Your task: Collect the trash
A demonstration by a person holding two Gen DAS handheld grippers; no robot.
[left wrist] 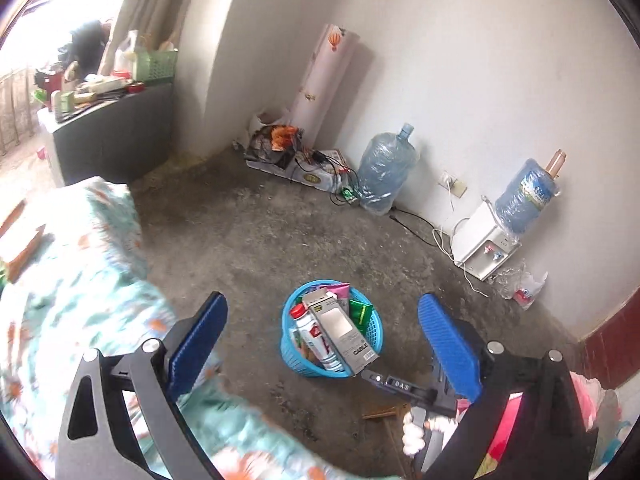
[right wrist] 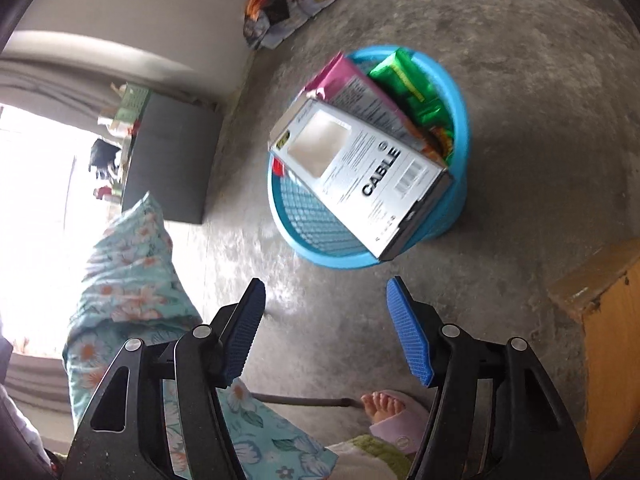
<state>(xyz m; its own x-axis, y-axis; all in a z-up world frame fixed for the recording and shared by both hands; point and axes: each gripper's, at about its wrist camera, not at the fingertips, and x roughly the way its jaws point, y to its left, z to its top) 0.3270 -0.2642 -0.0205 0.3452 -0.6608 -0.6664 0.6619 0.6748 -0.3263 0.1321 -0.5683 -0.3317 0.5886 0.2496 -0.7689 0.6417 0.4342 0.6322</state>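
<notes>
Blue plastic basket (right wrist: 320, 216), mesh-walled, standing on the bare concrete floor (left wrist: 248, 240) well clear of the walls. Contents, stacked above the rim: grey carton printed "CABLE" (right wrist: 360, 176) lying slantwise across the top, one end past the near rim; pink-and-grey box (right wrist: 352, 88) beneath and behind it; green foil wrappers (right wrist: 412, 88) at the far side; white tube with red cap (left wrist: 308, 328), seen only from the left wrist; a further pink item (left wrist: 340, 292) at the back. Left gripper (left wrist: 320, 336): fingers wide apart, nothing between them, held above the floor with the basket seen through the gap. Right gripper (right wrist: 326, 332): fingers apart, nothing between them, just short of the basket's near rim. Left wrist alone shows: rolled patterned mat (left wrist: 324, 80) propped in the corner, flat box with tangled wires (left wrist: 296, 160) at the wall foot, empty water bottle (left wrist: 384, 168), white dispenser with a blue bottle (left wrist: 488, 244), crumpled plastic bags (left wrist: 520, 284), and a white-gloved hand (left wrist: 414, 428) on the other tool's handle. Right wrist alone shows: a foot in a pink slipper (right wrist: 388, 408) and an orange wooden edge (right wrist: 612, 340). Both show floral bedding (right wrist: 128, 288) and a dark cabinet (left wrist: 116, 132) loaded with clutter by the window.
</notes>
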